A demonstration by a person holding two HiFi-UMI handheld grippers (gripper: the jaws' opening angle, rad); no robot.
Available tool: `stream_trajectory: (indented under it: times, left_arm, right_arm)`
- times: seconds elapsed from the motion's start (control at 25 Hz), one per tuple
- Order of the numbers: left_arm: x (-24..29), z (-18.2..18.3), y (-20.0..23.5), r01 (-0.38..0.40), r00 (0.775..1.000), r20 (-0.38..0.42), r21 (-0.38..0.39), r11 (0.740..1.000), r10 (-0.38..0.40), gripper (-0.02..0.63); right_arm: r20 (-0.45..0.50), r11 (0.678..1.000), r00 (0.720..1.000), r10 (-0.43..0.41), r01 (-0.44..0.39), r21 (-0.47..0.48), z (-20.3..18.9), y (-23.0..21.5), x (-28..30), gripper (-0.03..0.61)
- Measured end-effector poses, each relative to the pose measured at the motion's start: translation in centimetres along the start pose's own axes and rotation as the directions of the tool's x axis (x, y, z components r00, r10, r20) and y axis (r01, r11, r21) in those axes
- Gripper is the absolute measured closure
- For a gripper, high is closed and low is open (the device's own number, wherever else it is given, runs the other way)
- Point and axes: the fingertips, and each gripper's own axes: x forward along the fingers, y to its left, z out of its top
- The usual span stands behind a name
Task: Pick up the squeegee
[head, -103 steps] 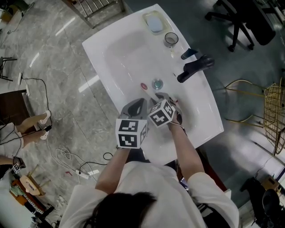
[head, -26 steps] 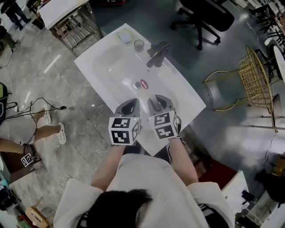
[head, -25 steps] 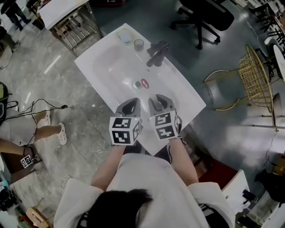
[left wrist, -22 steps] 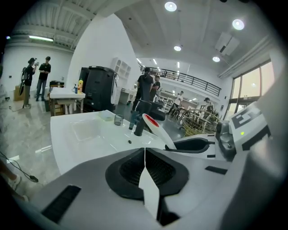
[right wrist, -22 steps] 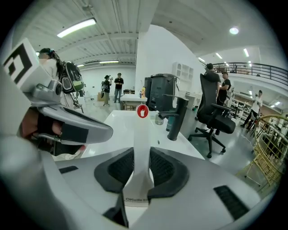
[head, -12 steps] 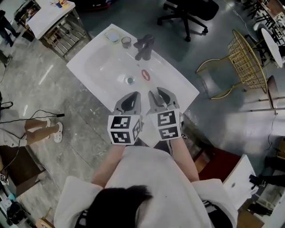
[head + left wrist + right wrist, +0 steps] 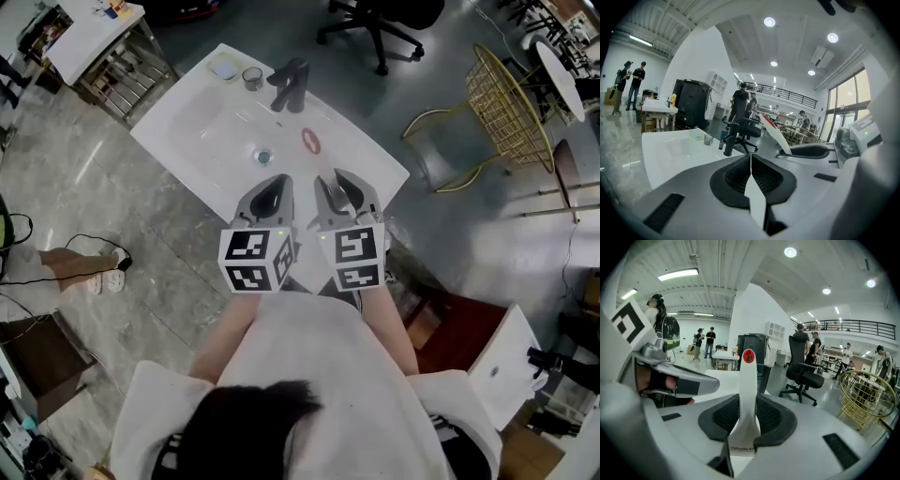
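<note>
Gripping the squeegee [image 7: 746, 390] by the flared base of its handle, the right gripper [image 7: 747, 409] has its jaws pressed narrow on either side of it, so the pick-up looks essentially done. In the right gripper view the handle stands out ahead of the jaws, seemingly clear of the counter [image 7: 375, 169]. In the head view only its red tip shows plainly, at the upper middle of the frame over the white surface. What may remain, as a judgement, is only to carry it away or steady it.

The left gripper [image 7: 751, 174] is empty, its jaws closed to a thin slit with nothing between them. It hangs just beside the right one, at the left of the head view.

The squeegee handle is smooth, glossy white plastic. It is slim and flat, widens toward the grip and ends in a rounded tip with a red ring. The jaw pads [image 7: 723, 416] are black and finely ribbed, set in matte grey shells. The counter is a glossy white slab with a shallow moulded basin and a black faucet [image 7: 287, 84] at its far edge.
</note>
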Motion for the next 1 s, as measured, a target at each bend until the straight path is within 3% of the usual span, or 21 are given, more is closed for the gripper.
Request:
stream_trajectory:
  times: [0.52,1.0]
  left_arm:
    - [-0.5,-0.6,-2.4,0.03,1.0,0.001,0.041,0.999,-0.03,0.584]
    - [-0.2,-0.9,-2.6,0.034,0.999,-0.012,0.055,0.998,-0.033,0.584]
  right_arm:
    - [0.006,0.999,0.999,-0.033,0.033,0.017,-0.8,-0.5,-2.2,0.472]
    - [0.011,1.0,1.0,-0.013,0.013,0.016,-0.7,0.0,-1.9,0.472]
